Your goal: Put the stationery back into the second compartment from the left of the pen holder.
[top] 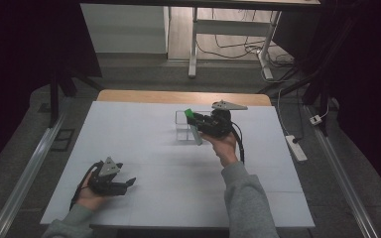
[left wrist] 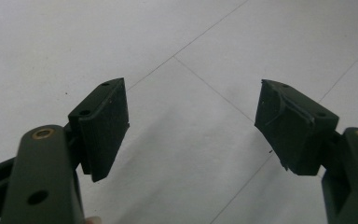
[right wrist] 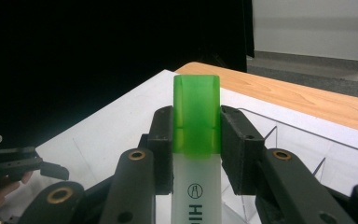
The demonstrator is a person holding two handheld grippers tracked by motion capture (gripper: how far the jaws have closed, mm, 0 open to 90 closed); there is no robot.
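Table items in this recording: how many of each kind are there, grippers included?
Handheld grippers: 2, left gripper and right gripper
Green-capped highlighter: 1
Clear plastic box: 1
Total: 4

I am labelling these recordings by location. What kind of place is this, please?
Probably a lab or office room set up for recording: a table covered in white sheets, a power strip with loose cables on the grey floor, and a desk frame behind.
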